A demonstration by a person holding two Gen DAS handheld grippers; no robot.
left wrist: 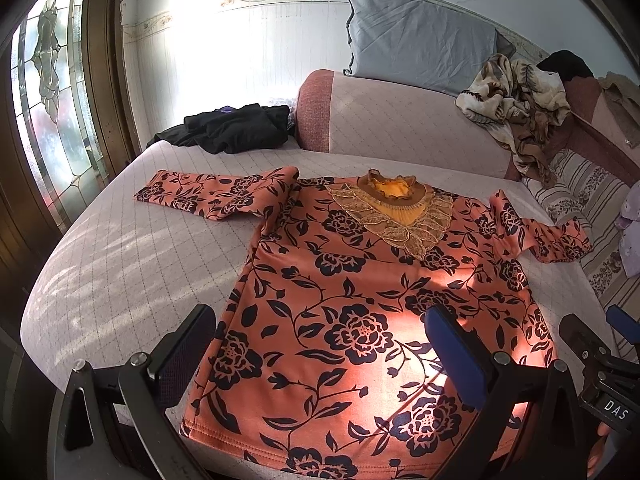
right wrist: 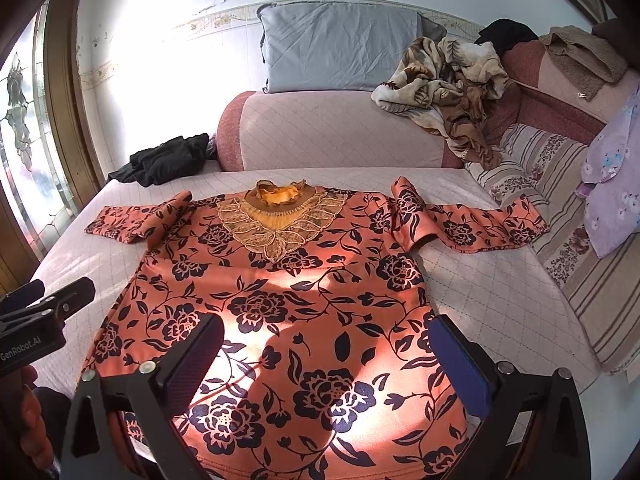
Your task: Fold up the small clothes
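Quilted pale-pink fabric covers the bed (left wrist: 100,264), which fills most of the room before me, with a grey pillow (left wrist: 416,36) propped on the bolster behind, a crumpled floral blanket (right wrist: 444,76) to one side and a heap of black clothes (left wrist: 236,126) near the window. Spread flat, front up, in the middle of the bed lies the salmon floral top (left wrist: 360,304), its long axis running straight away from both tools: hem nearest them, lace collar (right wrist: 280,216) at the far end, sleeves stretched out to either side. Over the hem hover the left tongs (left wrist: 320,356), spread wide and gripping nothing, with the left edge of the top just inside their reach. Alongside, the right tongs (right wrist: 328,364) hang equally wide apart and empty above the hem's right half. Each sleeve looks nearest to the tongs on its own side, so the first fold probably begins there.
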